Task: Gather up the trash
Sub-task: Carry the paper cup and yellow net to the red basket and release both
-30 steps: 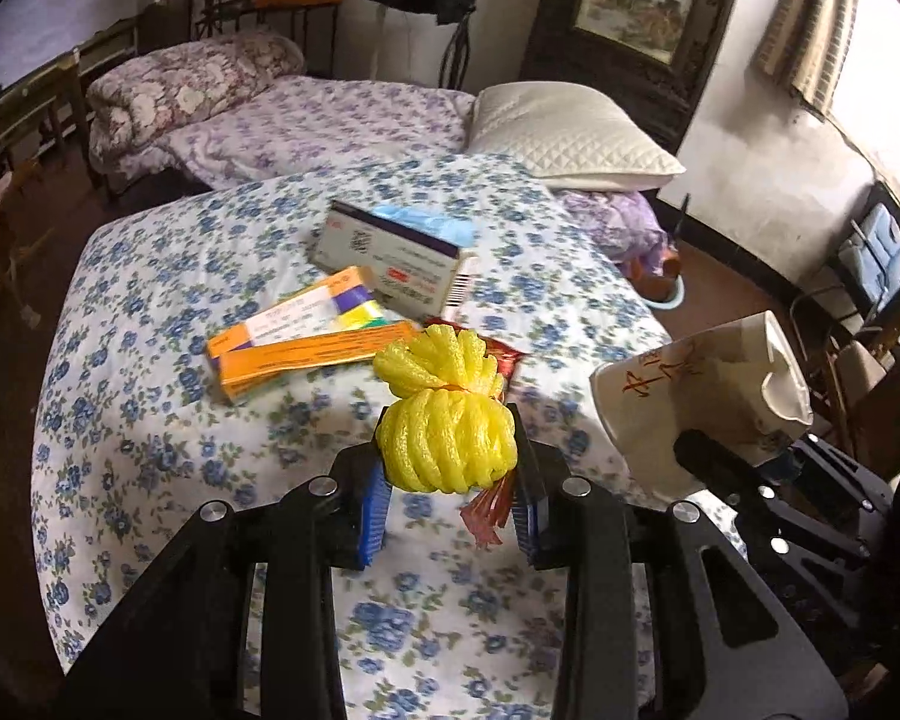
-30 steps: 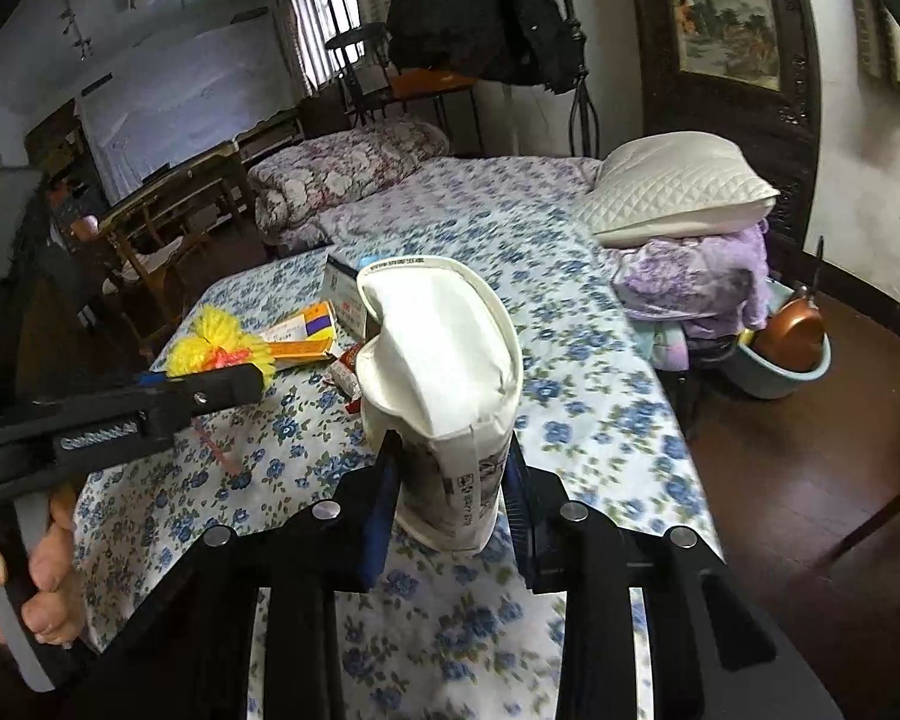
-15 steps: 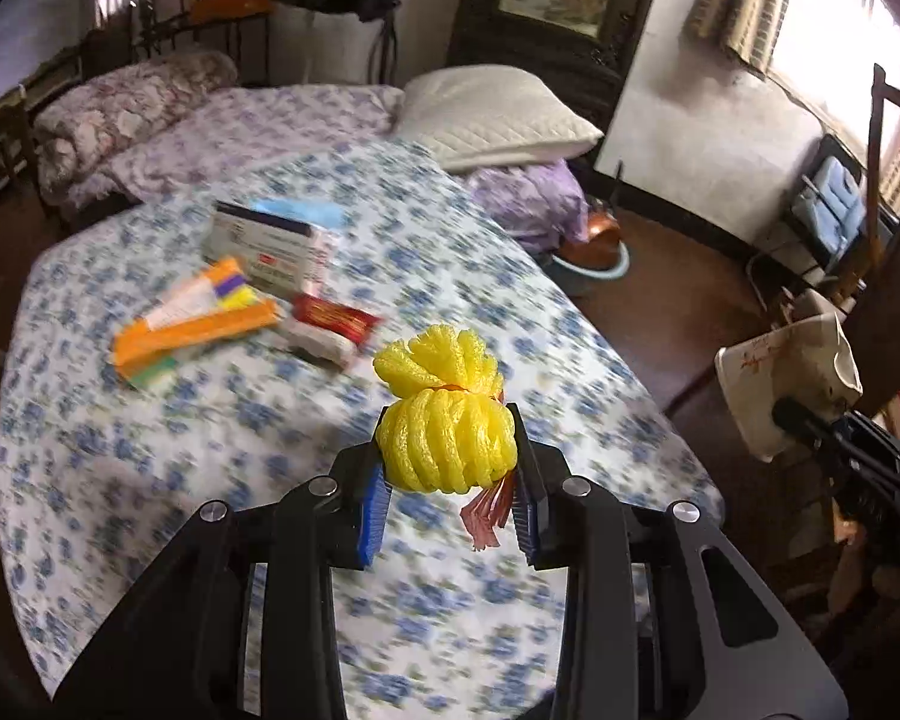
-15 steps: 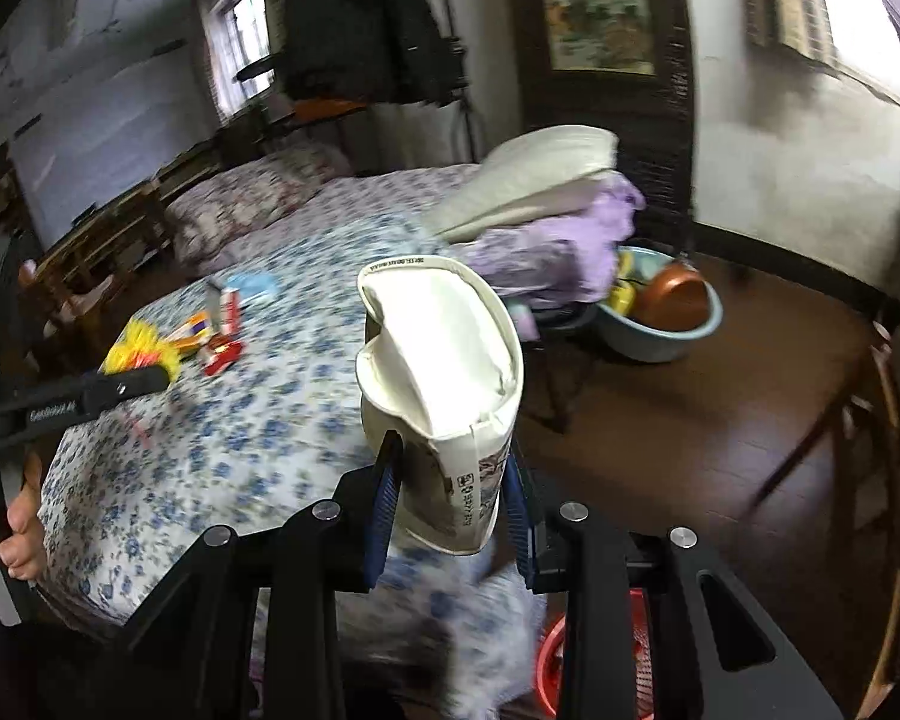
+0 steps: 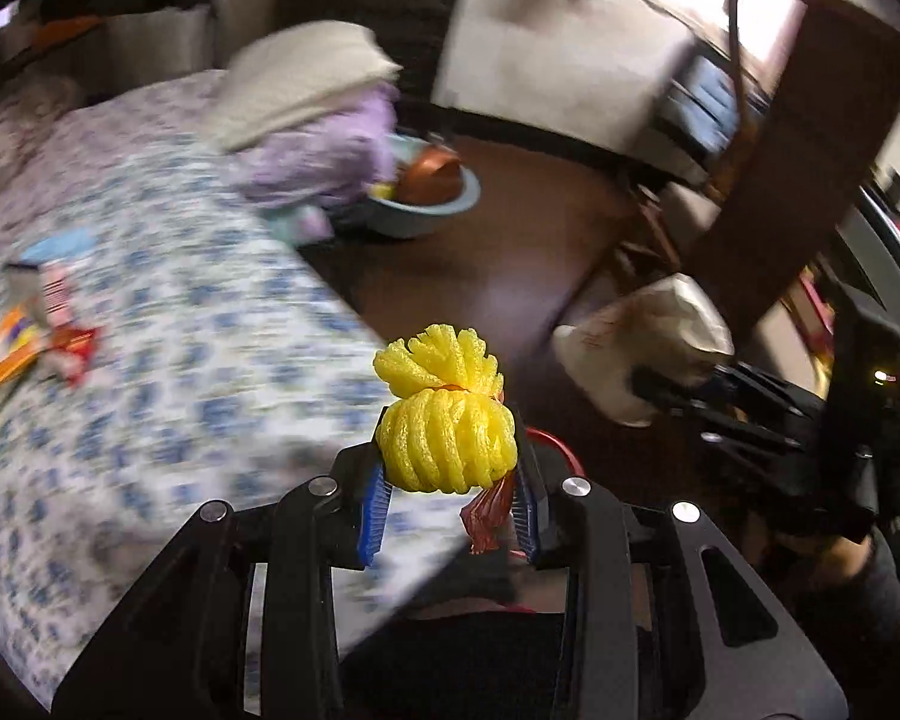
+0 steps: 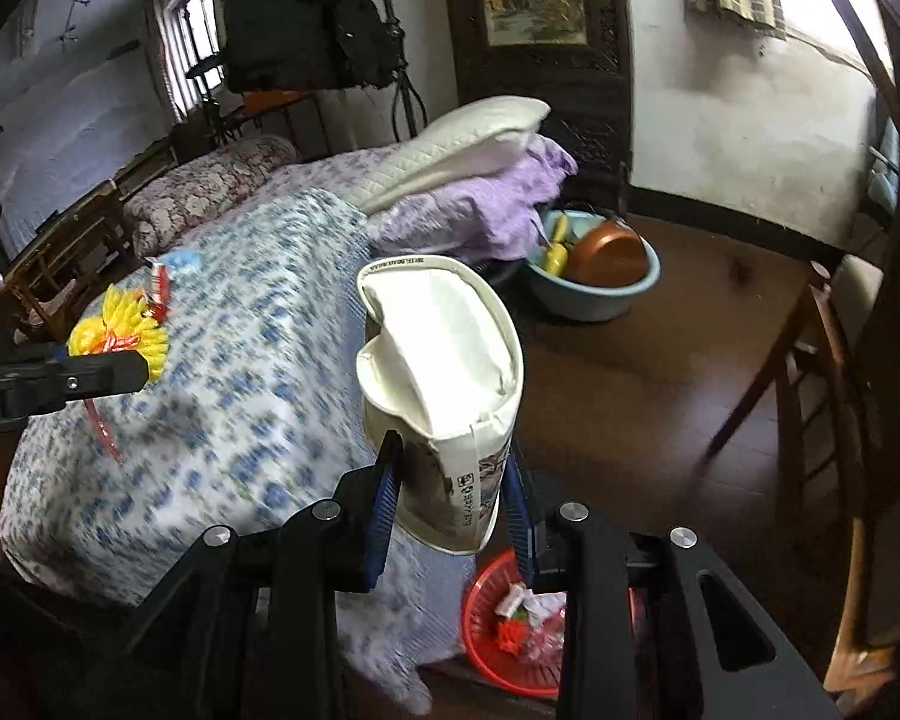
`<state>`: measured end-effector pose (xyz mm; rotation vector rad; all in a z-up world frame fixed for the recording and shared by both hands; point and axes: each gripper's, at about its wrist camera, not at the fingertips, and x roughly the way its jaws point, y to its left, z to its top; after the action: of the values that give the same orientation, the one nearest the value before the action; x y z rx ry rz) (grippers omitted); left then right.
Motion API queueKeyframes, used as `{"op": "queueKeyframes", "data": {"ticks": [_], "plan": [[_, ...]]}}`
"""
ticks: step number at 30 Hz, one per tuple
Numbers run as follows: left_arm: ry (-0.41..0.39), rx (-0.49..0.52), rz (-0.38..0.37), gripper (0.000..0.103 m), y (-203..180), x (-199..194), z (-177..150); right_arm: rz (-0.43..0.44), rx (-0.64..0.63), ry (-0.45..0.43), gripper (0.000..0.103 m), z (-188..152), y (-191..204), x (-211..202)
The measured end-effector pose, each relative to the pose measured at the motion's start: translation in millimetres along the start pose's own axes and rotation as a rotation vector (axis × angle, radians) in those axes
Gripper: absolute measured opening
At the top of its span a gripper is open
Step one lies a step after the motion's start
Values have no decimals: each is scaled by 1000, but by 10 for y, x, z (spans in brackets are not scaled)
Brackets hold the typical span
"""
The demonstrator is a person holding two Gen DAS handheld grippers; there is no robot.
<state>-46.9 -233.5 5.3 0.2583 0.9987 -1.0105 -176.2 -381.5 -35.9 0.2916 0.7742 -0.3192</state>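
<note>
Bedroom clutter frames the scene: a flowered bedspread (image 6: 222, 360), a pillow, dark floorboards, and a red basket (image 6: 498, 630) on the floor by the bed's corner with a few scraps already in it. Over the last second both views have swung off the bed toward that corner; the boxes and wrappers (image 5: 42, 324) left on the bedspread have slid to the far left of the left wrist view, and the basket, unseen before, now shows under the right hand-held gripper (image 6: 450, 498). That suggests the carry is nearly over and the drop comes next, with more trash still to fetch. The left hand-held gripper (image 5: 450, 498) is clamped on a yellow foam net (image 5: 444, 432) with a red wrapper (image 5: 486, 516) hanging below it. The right one pinches a crushed white paper cup (image 6: 444, 384). Both point steeply down, the cup almost above the basket.
</note>
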Motion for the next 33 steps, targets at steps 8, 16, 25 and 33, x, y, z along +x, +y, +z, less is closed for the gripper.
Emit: {"op": "queueKeyframes", "data": {"ticks": [8, 16, 25, 33], "plan": [[161, 146, -49, 35, -654, 624, 112, -40, 57, 50, 32, -276, -523, 43], [366, 251, -78, 35, -1056, 1385, 47, -64, 106, 152, 32, -716, -950, 277], [492, 360, -66, 35, -1270, 2045, -172, -65, 160, 264, 32, -1118, -1161, 678], [589, 367, -68, 36, -1316, 2477, -316, -83, 205, 332, 32, -1338, -1291, 963]]}}
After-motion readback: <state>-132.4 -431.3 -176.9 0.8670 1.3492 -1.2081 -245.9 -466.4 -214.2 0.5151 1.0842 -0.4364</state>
